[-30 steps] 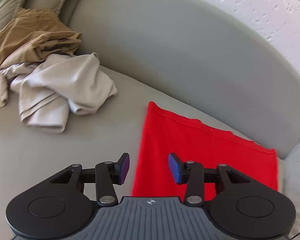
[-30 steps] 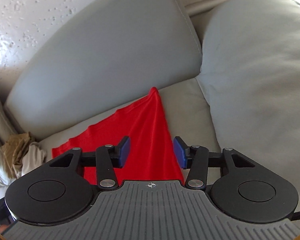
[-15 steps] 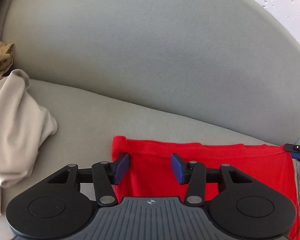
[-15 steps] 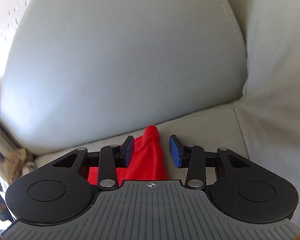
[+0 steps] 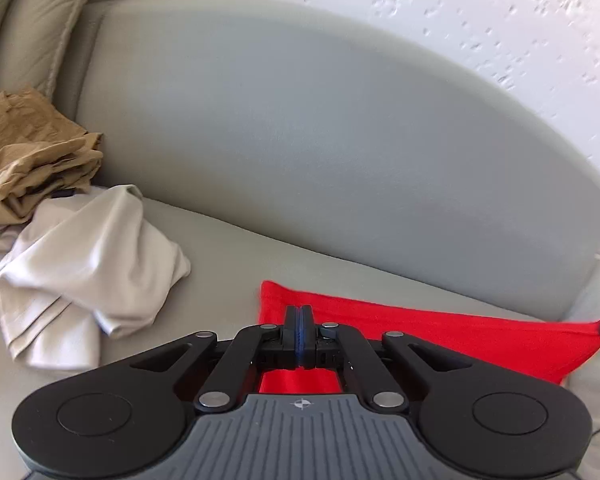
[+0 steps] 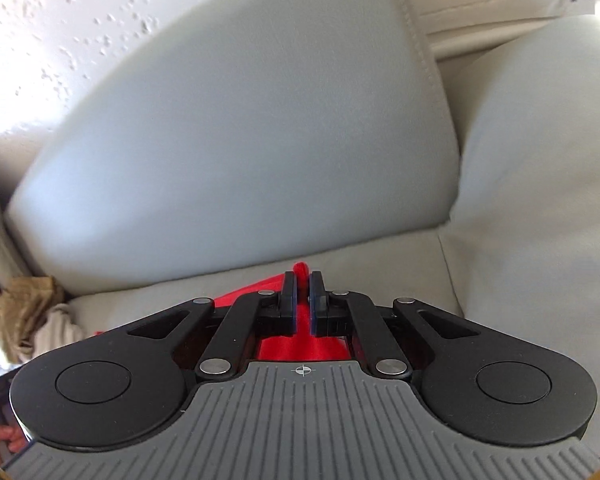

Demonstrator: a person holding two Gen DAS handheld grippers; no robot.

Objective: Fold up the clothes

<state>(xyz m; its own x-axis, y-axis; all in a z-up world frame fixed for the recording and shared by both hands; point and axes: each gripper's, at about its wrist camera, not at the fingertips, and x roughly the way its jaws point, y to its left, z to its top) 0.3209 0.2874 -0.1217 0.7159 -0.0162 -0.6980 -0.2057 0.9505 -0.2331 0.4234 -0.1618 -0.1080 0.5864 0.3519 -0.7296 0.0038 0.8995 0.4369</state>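
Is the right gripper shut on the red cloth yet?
Yes, shut. The right gripper has its jaws nearly together with the red cloth's corner pinched between them.

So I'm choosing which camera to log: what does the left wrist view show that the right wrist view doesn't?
Only the left wrist view shows the red garment stretched wide, the whole light beige garment, and the left tongs shut on the red edge. Only the right shows the right tongs pinching a red corner and the sofa armrest. Both show the tan clothes and the sofa backrest.
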